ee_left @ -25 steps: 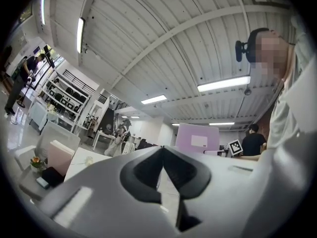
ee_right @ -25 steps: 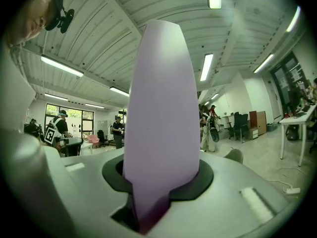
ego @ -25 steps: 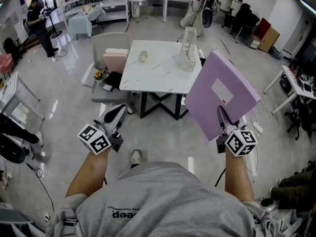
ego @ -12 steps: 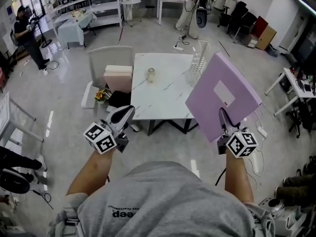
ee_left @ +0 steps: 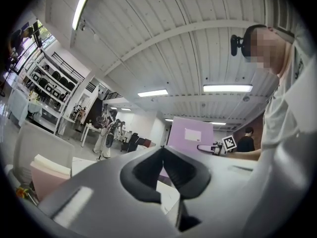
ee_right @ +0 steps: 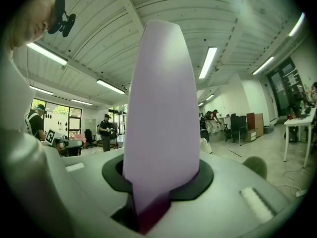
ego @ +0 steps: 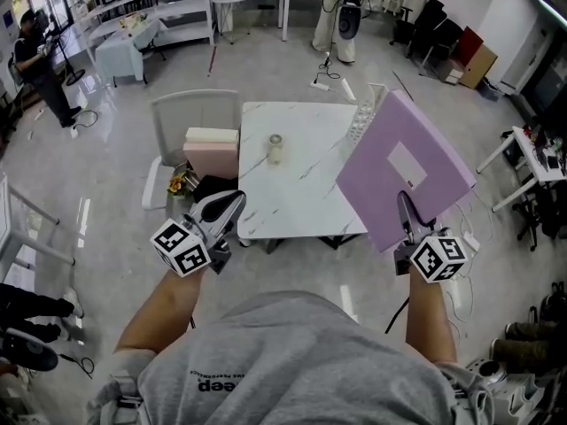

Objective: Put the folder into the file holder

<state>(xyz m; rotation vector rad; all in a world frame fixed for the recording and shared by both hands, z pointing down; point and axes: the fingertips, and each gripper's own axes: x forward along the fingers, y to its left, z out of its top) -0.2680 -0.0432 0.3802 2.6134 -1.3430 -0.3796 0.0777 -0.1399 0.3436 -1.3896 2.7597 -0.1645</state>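
Gripping the lilac folder (ego: 403, 166) by its near corner, the right gripper (ego: 404, 206) has its jaws clamped on the cover and holds it up, tilted, over the right side of a white marble-look table (ego: 292, 184). The folder's far edge covers part of the white wire file holder (ego: 363, 120), which stands at the table's far right corner. The left gripper (ego: 234, 202) hangs at the table's near left corner, jaws together with nothing between them. A small jar (ego: 275, 149) stands alone on the tabletop, well apart from the holder. A grey chair (ego: 190, 113) carrying pink and cream boxes (ego: 211, 153) sits just beside the table's left edge. Pale glossy floor lies open round the table; shelving and people stand far behind
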